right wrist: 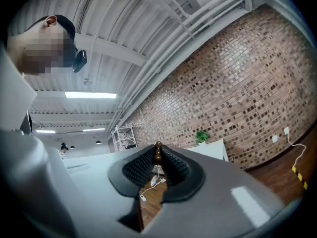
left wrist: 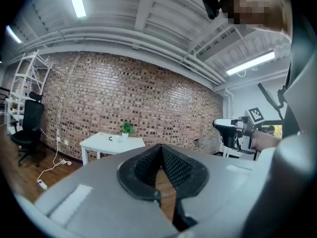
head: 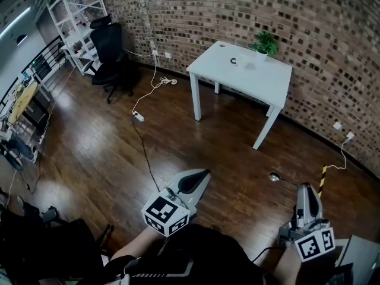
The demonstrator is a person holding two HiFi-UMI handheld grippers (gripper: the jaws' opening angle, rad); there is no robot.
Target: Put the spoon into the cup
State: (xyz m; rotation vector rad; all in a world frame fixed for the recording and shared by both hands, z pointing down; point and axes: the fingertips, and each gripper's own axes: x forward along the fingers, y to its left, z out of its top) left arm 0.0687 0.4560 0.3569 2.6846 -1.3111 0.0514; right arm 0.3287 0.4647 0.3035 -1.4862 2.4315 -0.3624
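Steel spoon (head: 274, 176), pinched only by its handle end in the right gripper (head: 303, 189), is looking liable to swivel loose before the far table (head: 255, 79); the left gripper (head: 203, 174) is riding closed, empty.

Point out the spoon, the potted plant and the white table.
spoon (head: 274, 176), head view, on its bowl.
potted plant (head: 265, 41), head view, on its leaves.
white table (head: 261, 79), head view, on its bare top.

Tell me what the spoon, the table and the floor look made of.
The spoon: likely polished metal, its bowl glints silver. The table: white and matt, painted wood or laminate; cannot tell which. The floor: dark wood-look planks with a glossy finish, seams and light reflections showing.
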